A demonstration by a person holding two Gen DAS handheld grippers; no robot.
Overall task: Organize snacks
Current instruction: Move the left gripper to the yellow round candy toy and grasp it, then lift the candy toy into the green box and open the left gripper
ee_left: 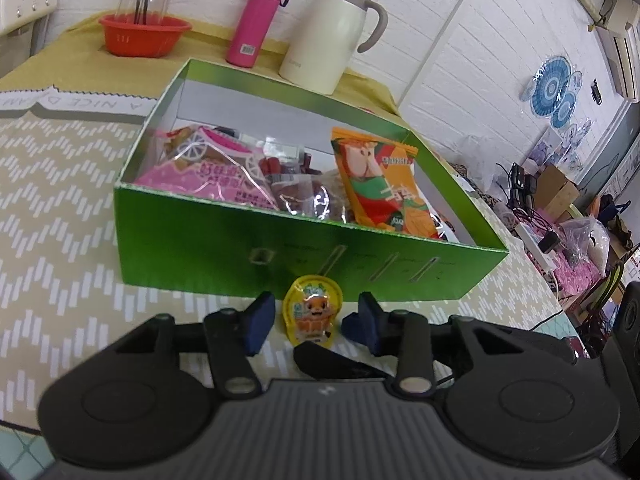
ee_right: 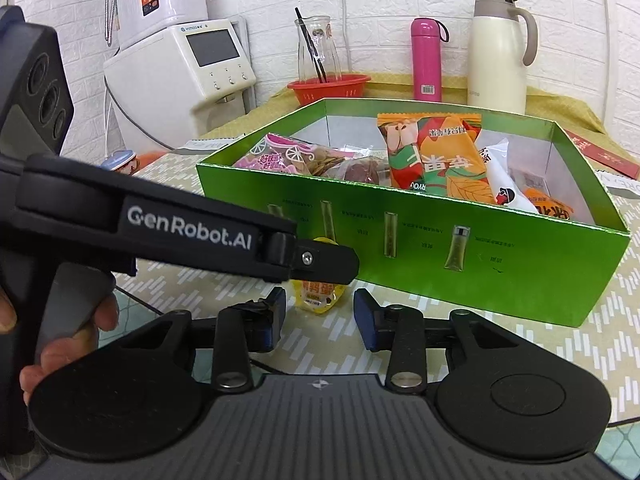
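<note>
The jelly cup (ee_left: pixel 313 316) sits on the bench (ee_left: pixel 60 208) just in front of the green box (ee_left: pixel 280 252), touching or almost touching its near wall, and it is the one snack seen outside the box. The left tool (ee_left: pixel 308 320) has its pads apart on either side of the cup, neither pad clearly pressing on it. The right tool (ee_right: pixel 320 312) is also spread apart and holds nothing, hanging just in front of the same cup (ee_right: pixel 318 298). By its looks the cup is light, thin plastic with a foil lid: stiff enough at the rim, soft and slippery on the walls, so I judge a gentle squeeze across the widest part below the lid safest; a hard pinch could crush it or pop it out. The left view shows the cup's printed lid and both pads flanking it, which the right view cannot, since there the left tool's arm crosses in front and hides the cup's top. The right view shows more of the box's right end: a white pack (ee_right: pixel 508 184) and an orange one beside the tall orange bag (ee_right: pixel 436 156), plus a white dispenser (ee_right: pixel 180 68) behind and left of the box.
</note>
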